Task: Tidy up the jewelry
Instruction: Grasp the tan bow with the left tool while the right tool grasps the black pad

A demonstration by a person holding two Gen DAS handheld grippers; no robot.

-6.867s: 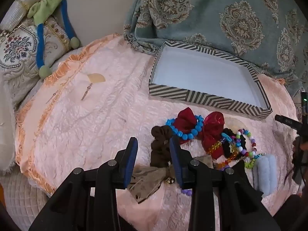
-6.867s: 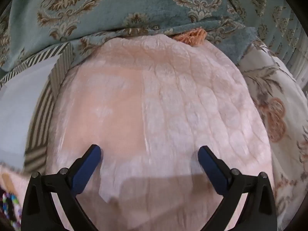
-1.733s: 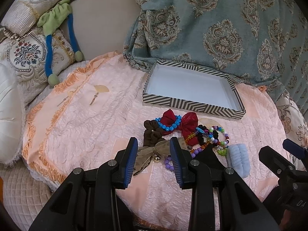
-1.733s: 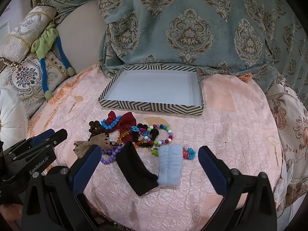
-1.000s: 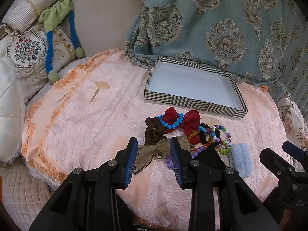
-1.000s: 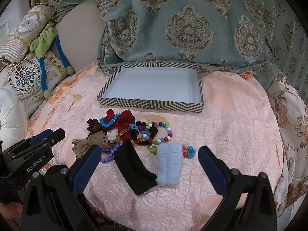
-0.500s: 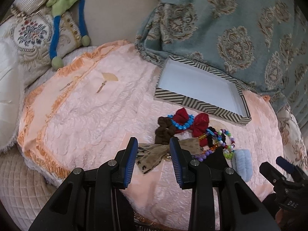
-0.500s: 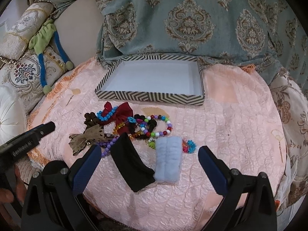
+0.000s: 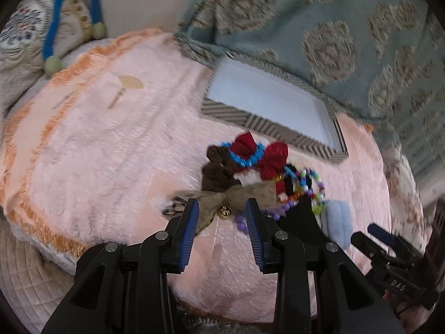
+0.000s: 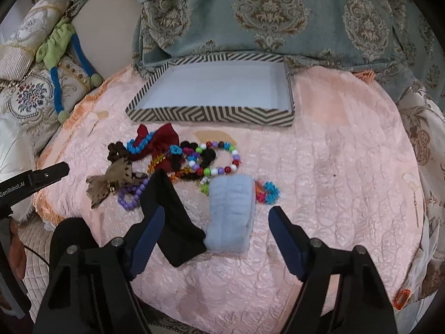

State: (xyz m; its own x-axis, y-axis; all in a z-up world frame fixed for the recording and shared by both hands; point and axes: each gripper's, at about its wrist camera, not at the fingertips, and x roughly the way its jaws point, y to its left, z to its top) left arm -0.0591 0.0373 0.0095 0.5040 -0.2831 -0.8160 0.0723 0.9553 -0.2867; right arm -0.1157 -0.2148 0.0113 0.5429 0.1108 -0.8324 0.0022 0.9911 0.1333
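A pile of accessories lies on the pink quilted cushion (image 10: 347,167) in front of an empty zigzag-patterned box (image 10: 211,115). The pile holds a tan bow with a bell (image 9: 236,194), a brown scrunchie (image 9: 217,171), a red bow (image 10: 164,139), beaded bracelets (image 10: 219,161), a black band (image 10: 172,211) and a light blue band (image 10: 232,211). My left gripper (image 9: 222,207) is open, its fingertips (image 9: 193,208) on either side of the tan bow. My right gripper (image 10: 215,217) is open wide, low over the light blue band and the black band.
A teal patterned blanket (image 10: 278,14) hangs behind the box. Embroidered pillows and a green and blue plush (image 10: 55,47) lie at the left. The cushion's orange fringe edge (image 9: 50,233) drops off at the front left. The box also shows in the left wrist view (image 9: 267,97).
Both grippers moved forward and down toward the pile. The left one closed in on the tan bow, the right one on the light blue band. The jaws keep the same openings.
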